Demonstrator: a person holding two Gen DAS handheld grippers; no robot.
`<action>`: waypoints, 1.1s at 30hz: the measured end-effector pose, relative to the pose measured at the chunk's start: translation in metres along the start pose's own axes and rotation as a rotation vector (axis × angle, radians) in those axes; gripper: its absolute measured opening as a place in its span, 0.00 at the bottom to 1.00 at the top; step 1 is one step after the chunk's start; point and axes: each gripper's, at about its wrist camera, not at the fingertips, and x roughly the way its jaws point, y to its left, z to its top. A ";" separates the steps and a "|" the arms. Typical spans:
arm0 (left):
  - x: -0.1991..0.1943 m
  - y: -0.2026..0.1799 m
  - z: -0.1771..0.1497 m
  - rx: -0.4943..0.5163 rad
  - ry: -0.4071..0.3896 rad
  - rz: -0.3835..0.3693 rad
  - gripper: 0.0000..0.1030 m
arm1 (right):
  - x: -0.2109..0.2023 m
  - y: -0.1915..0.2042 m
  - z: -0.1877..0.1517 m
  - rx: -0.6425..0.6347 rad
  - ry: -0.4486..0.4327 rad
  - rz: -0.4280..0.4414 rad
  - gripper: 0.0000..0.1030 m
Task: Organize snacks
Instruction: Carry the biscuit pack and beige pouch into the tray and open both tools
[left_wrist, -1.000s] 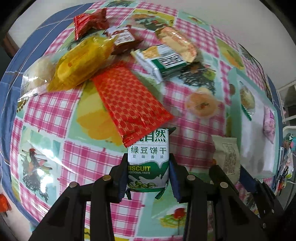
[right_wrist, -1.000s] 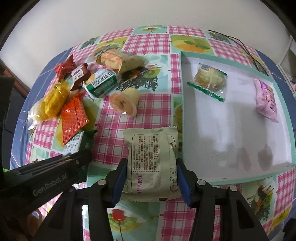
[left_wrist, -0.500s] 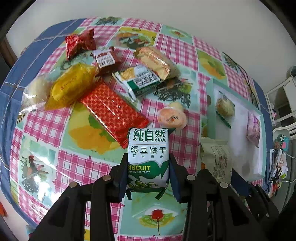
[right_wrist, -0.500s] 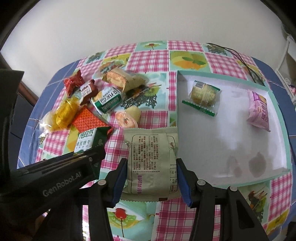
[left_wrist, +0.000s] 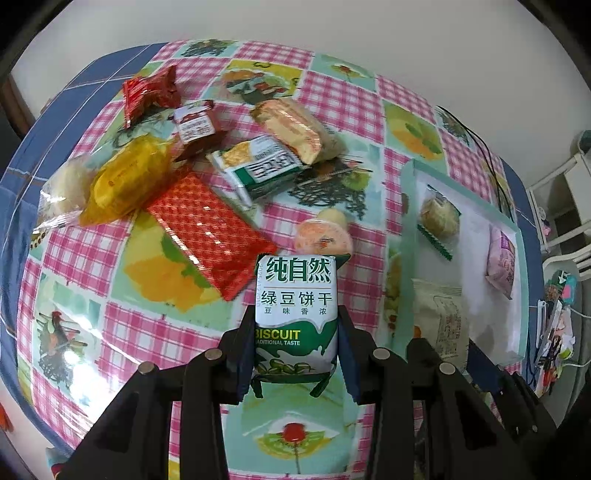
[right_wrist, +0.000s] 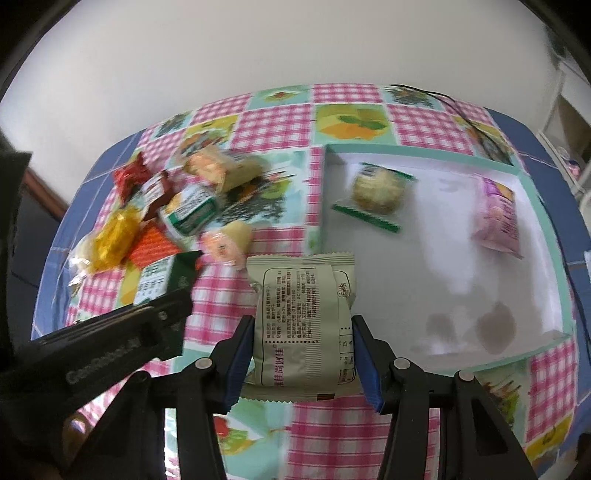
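Note:
My left gripper (left_wrist: 296, 354) is shut on a green and white biscuit packet (left_wrist: 296, 306), held above the tablecloth. My right gripper (right_wrist: 301, 354) is shut on a pale beige snack packet (right_wrist: 304, 325), held above the table by the near left corner of the white tray (right_wrist: 443, 258). The beige packet also shows in the left wrist view (left_wrist: 441, 317), beside the tray (left_wrist: 476, 280). The tray holds a round pastry in clear wrap (right_wrist: 376, 190) and a pink packet (right_wrist: 496, 218). The left gripper and its biscuit packet (right_wrist: 162, 280) show at the left of the right wrist view.
Loose snacks lie on the checked cloth: a red flat packet (left_wrist: 210, 229), yellow packet (left_wrist: 125, 181), green biscuit packet (left_wrist: 258, 166), orange wrapped cake (left_wrist: 295, 129), brown packet (left_wrist: 195, 125), red packet (left_wrist: 147, 92), jelly cup (left_wrist: 323, 236). A black cable (left_wrist: 484, 147) runs behind the tray.
Both grippers have risen higher above the table with their packets, so more of the table shows. The right gripper has shifted towards the tray.

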 end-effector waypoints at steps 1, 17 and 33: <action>0.000 -0.004 0.000 0.008 -0.002 0.000 0.40 | 0.000 -0.006 0.001 0.011 -0.001 -0.010 0.53; 0.010 -0.118 -0.009 0.262 -0.042 -0.054 0.40 | -0.016 -0.149 -0.002 0.294 -0.038 -0.180 0.53; 0.042 -0.148 -0.018 0.348 -0.027 -0.054 0.40 | 0.008 -0.173 -0.001 0.318 -0.039 -0.202 0.53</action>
